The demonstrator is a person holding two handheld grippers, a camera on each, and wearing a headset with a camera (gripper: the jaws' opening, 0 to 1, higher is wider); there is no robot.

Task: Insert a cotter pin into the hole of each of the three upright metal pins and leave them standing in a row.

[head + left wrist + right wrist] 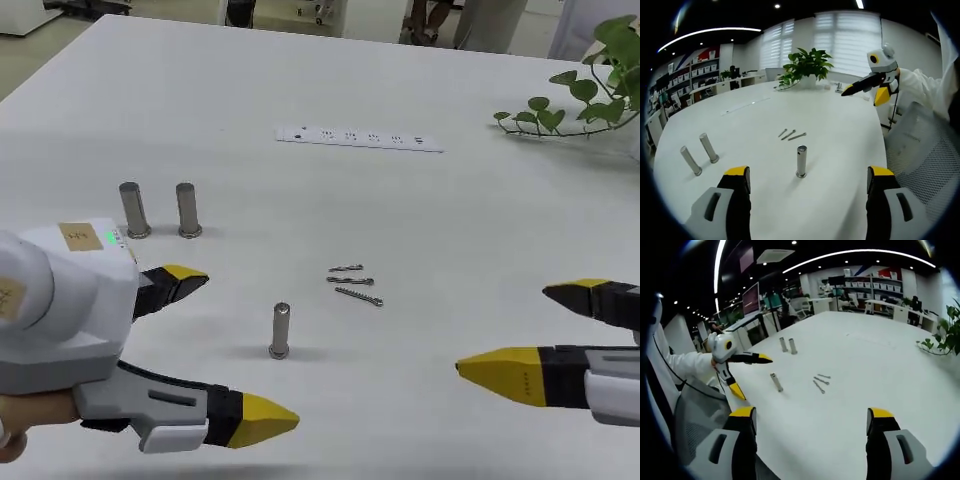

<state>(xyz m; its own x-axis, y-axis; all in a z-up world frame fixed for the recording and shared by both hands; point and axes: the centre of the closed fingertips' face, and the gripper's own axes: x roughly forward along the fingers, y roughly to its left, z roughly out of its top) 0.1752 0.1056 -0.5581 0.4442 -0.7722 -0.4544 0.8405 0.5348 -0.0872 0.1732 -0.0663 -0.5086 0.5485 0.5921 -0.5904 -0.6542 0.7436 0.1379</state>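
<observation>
Three upright metal pins stand on the white table: two side by side at the back left [134, 210] [187, 210] and one alone nearer me [280, 330]. Three small cotter pins [353, 283] lie flat just right of the middle. My left gripper [225, 345] hovers at the lower left, open and holding nothing, with the lone pin [801, 161] just ahead of it. My right gripper [520, 335] is at the lower right, open too, well apart from the cotter pins [820, 382]. Its view also catches the lone pin [775, 382] and the left gripper [747, 374].
A white power strip [358, 138] lies flat at the back of the table. A trailing green plant [585, 95] sits at the back right corner. A mesh chair [920, 145] stands by the table's near edge. Bare tabletop [450, 230] surrounds the pins.
</observation>
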